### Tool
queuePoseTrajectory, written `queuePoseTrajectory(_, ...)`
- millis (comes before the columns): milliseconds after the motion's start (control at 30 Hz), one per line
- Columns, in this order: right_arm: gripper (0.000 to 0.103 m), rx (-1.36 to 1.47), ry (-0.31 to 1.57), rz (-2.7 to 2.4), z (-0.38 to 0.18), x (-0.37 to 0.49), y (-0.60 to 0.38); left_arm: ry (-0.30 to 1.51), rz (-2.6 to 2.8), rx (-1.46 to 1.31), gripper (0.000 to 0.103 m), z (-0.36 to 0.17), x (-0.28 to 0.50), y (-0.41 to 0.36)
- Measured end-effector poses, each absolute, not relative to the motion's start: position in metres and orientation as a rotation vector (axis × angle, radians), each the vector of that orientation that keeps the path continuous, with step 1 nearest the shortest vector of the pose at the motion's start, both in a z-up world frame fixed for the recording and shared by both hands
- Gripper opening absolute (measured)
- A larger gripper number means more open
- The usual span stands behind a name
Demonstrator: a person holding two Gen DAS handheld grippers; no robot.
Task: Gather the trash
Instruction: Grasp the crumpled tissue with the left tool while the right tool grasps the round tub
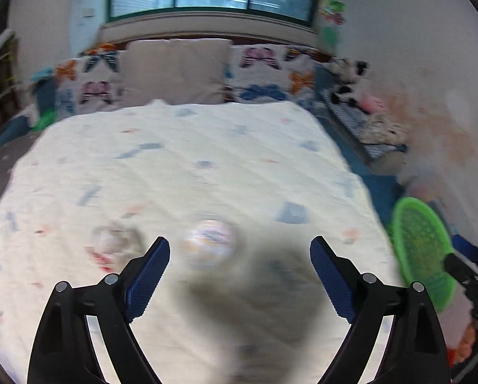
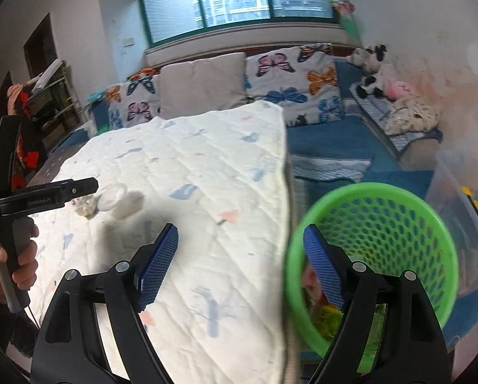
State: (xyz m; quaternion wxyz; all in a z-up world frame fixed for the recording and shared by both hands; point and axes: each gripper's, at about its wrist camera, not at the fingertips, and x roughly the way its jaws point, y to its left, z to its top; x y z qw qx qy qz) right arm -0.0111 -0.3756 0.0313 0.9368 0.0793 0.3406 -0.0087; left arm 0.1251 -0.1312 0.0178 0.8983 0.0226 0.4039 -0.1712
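My left gripper [image 1: 240, 248] hangs open over a cream patterned quilt [image 1: 207, 160], nothing between its blue pads. Just beyond its fingertips lies a blurred round plastic cup [image 1: 208, 244], with a crumpled wrapper [image 1: 115, 243] to its left. In the right wrist view the same clear cup [image 2: 112, 196] and wrapper [image 2: 85, 206] lie right by the tip of the left gripper [image 2: 91, 187], which a hand [image 2: 24, 259] holds. My right gripper [image 2: 240, 233] is open and empty over the quilt's right edge. Its right finger overlaps the green mesh basket [image 2: 373, 188], which holds some colourful trash [image 2: 327, 315].
The green basket [image 1: 399, 224] stands off the quilt's right side, beside a clear storage bin [image 2: 463, 198]. Butterfly pillows [image 2: 290, 76] and a beige cushion [image 2: 203, 83] line the headboard under the window. Plush toys [image 2: 371, 70] lie by the right wall. Shelves [image 2: 50, 96] stand at the left.
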Motion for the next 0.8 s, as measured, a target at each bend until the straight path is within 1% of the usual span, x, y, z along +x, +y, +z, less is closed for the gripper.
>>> queuePoseTrajectory(167,0.081,0.144,0.703,0.037,0.031,0.006,-0.348,0.846,-0.237,0.033,0.09,0.01,0.146,-0.085)
queuePoseTrajectory(333,0.083,0.122,0.714,0.076,0.029,0.021,-0.325,0.886,-0.168,-0.019,0.091,-0.001,0.166,-0.048)
queuePoseTrajectory(667,0.083,0.087,0.747,0.131,0.022,0.043,-0.294,0.975,-0.163,-0.08,0.091,-0.037,0.196,-0.028)
queuePoseTrajectory(700,0.083,0.084,0.75,0.134,0.02,0.045,-0.292,0.986,-0.164,-0.086,0.09,-0.041,0.198,-0.027)
queuePoseTrajectory(800,0.084,0.083,0.765,0.155,0.015,0.052,-0.282,1.003,-0.179,-0.1,0.081,-0.048,0.202,-0.027)
